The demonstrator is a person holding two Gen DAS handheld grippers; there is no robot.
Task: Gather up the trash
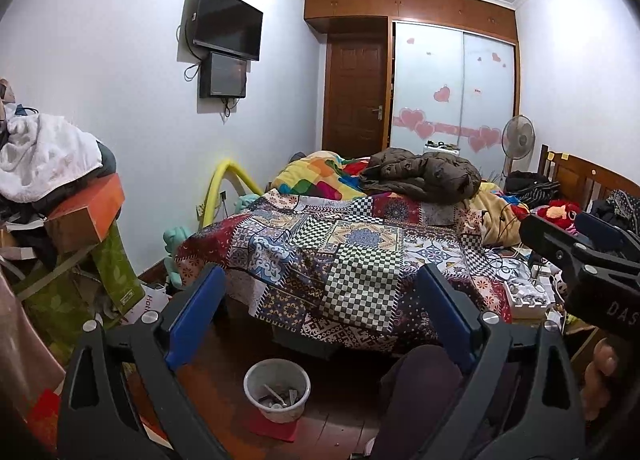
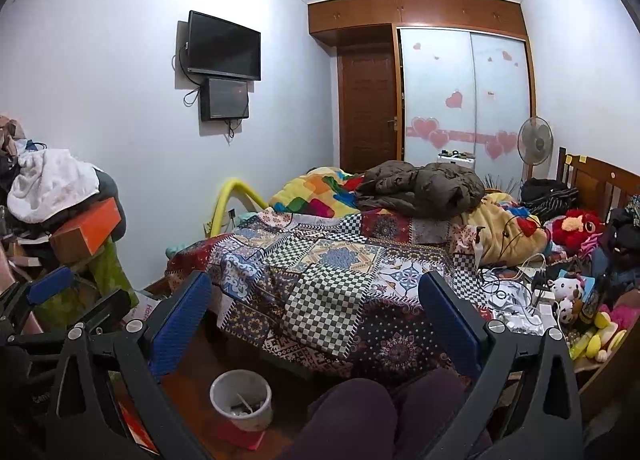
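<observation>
A white plastic trash bin stands on the wooden floor at the foot of the bed, on a red mat, with a few scraps inside. My left gripper is open and held above the bin, facing the bed, with nothing between its blue pads. My right gripper is likewise open and empty, level with the left one. In the left wrist view the right gripper shows at the right edge. The left gripper appears at the left edge of the right wrist view.
A bed with a patchwork cover fills the middle. Cables, white boxes and plush toys crowd its right side. Piled clothes and boxes stand at left. The person's knees are below the grippers.
</observation>
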